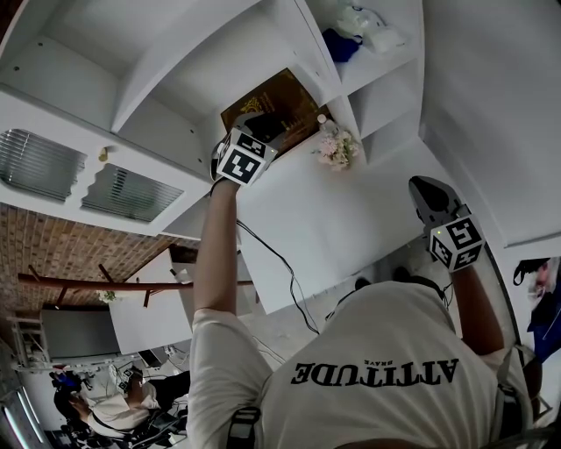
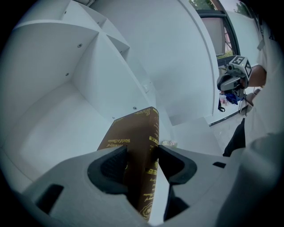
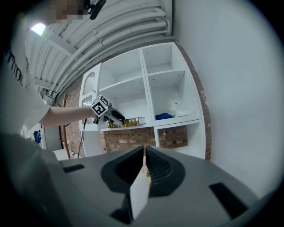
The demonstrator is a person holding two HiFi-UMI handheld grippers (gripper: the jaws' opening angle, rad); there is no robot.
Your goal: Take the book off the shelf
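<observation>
A brown book (image 1: 273, 98) with gold lettering lies flat in a compartment of the white shelf unit (image 1: 158, 66). My left gripper (image 1: 273, 124) is raised to it and shut on its near end. In the left gripper view the book (image 2: 138, 133) sticks out forward between the two pads, cover to the left and spine to the right, and the left gripper (image 2: 142, 162) presses on both sides. The right gripper view shows the book (image 3: 129, 122) level with the shelf board. My right gripper (image 1: 428, 188) hangs lower to the right, away from the shelf, jaws together and nothing held.
A small bottle of pale flowers (image 1: 336, 147) stands just right of the book. The neighbouring compartment holds a blue cloth (image 1: 340, 44) and a white bundle (image 1: 372, 26). A black cable (image 1: 282, 263) hangs from the left arm. Brick wall shows below the shelf (image 3: 133, 137).
</observation>
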